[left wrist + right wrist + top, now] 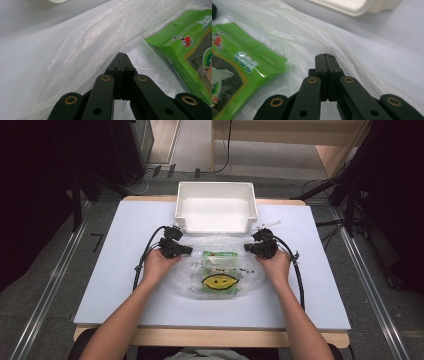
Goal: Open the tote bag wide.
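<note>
A clear plastic bag (pixel 220 270) lies flat near the middle of the desk (pixel 100 285), just in front of the white bin (pixel 216 210) that stands at the far edge. Inside the bag are a green packet (pixel 220 259) toward the bin and a yellow lemon-shaped item (pixel 220 281) on the near side. The left hand-held gripper (pixel 186 251) sits at the bag's left edge and the right hand-held gripper (pixel 248 248) at its right edge, the two pointing inward at each other with the packet between them. In the left gripper view the jaws are pressed together, their tips against the crinkled film, the packet (pixel 185 50) just beside them. In the right gripper view the jaws are likewise pressed together over the film, the packet (pixel 244 65) near. Whether either pair pinches a fold of film I cannot tell.
</note>
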Available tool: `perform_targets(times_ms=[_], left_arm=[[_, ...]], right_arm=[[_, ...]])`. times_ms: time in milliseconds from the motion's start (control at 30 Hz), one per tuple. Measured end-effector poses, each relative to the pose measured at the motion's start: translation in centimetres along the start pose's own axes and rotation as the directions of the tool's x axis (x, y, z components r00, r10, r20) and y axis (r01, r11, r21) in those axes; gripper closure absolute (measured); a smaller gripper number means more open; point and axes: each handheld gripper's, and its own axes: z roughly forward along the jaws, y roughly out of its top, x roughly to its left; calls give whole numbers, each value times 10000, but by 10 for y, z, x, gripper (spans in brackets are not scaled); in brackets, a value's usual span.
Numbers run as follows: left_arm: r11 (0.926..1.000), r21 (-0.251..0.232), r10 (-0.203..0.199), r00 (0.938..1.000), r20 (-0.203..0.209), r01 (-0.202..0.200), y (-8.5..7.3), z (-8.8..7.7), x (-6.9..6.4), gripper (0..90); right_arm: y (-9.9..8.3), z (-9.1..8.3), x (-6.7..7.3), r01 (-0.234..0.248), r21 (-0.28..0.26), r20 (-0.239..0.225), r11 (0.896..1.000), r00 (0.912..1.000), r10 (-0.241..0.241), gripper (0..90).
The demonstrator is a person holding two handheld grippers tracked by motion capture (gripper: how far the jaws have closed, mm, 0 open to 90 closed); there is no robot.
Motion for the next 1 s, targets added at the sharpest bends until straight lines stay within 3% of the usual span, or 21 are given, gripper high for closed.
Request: perform_targets(times_ms=[200, 267, 367, 467, 500, 600, 833, 1000], left_arm=[[9993, -195, -328, 9995, 32, 328, -5, -4, 6, 900], [9994, 76, -351, 9984, 440, 348, -4, -5, 4, 900], [9997, -167, -181, 9967, 788, 195, -1, -13, -4, 900], [9998, -217, 26, 9973, 734, -10, 2, -17, -11, 900], [9997, -226, 118, 9972, 744, -102, 3, -18, -12, 900], [9996, -207, 183, 9975, 689, -169, 2, -18, -15, 900], [9988, -371, 361, 9955, 880, -330, 4, -20, -26, 900], [9985, -292, 484, 9940, 977, -458, 4, -20, -31, 900]], right_arm=[[-6, -1, -2, 41, 19, 396, 10000, 9992, -41, 900], [-4, -2, 0, 187, 162, 318, 9997, 9993, -192, 900], [2, -9, 9, 323, -73, -62, 9995, 9995, -324, 900], [11, -17, 21, 761, -397, -230, 9963, 9968, -771, 900], [17, -21, 27, 779, -554, -515, 9954, 9954, -807, 900], [26, -21, 37, 941, -543, -685, 9941, 9928, -978, 900], [41, -8, 52, 1112, -543, -1177, 9923, 9861, -1170, 900], [44, 7, 54, 1143, -324, -1199, 9929, 9858, -1174, 900]])
